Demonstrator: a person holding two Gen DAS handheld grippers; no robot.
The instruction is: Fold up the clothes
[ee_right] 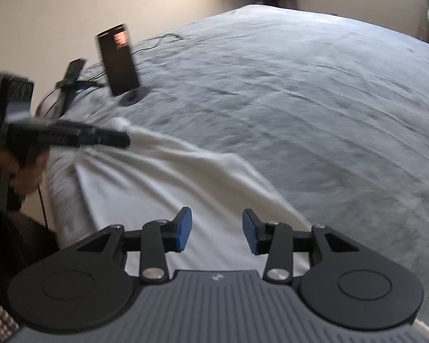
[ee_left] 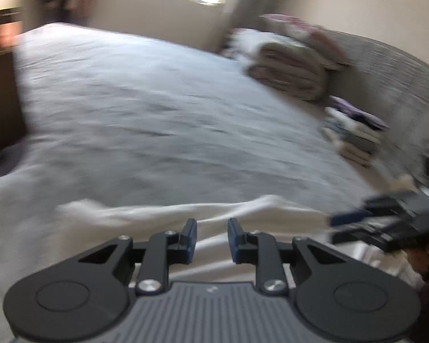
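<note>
Tongs first: my left gripper [ee_left: 212, 241] stands with its blue pads a narrow gap apart and nothing between them; my right gripper [ee_right: 216, 233] stands wider, likewise empty. Neither pad touches cloth.

The white, soft cotton garment [ee_right: 168, 183] lies directly under and ahead of both tongs, on the near edge of the pale grey, wrinkled bedspread [ee_right: 300, 100]. Its long axis runs across me, side to side. In the left wrist view its far hem shows as a pale ridge just beyond my fingertips, with the right gripper out at its right end. In the right wrist view the cloth slants away to the upper left, where the left gripper hovers over a bunched corner.

Judgement: each tong is nearer its own end of the garment, so the next grasp calls for a two-handed pinch along that far hem.

Farther off: a dark rectangular phone on a round stand [ee_right: 118, 63] with trailing cables at the left bed edge, and folded piles of pinkish and mixed-colour laundry [ee_left: 294, 65] at the right against the grey headboard. Frames blurred; details beyond this unreadable.
</note>
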